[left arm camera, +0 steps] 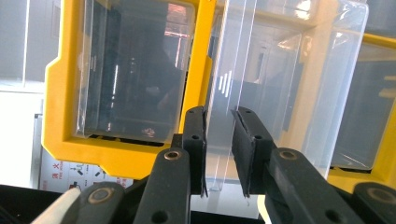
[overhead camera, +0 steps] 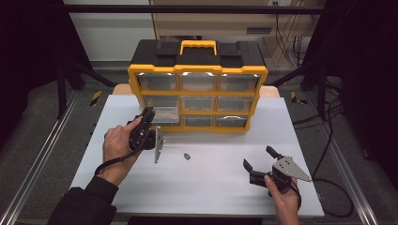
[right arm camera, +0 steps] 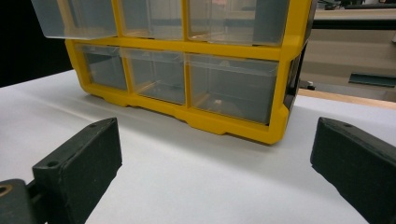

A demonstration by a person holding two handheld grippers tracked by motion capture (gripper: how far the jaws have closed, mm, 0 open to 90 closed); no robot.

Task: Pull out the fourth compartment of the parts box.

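Clear drawer [left arm camera: 243,93] pinched by left gripper [left arm camera: 218,154].

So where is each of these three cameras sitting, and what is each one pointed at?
High view: above the person's side, looking forward and down on the white table, the yellow drawer cabinet and both hands with their tongs.
Left gripper view: rides the left tongs, facing the cabinet up close; its black jaws straddle the front wall of a clear drawer.
Right gripper view: rides the right tongs, low over the table, jaws wide apart, facing the cabinet's lower drawers.
All three share the cabinet.
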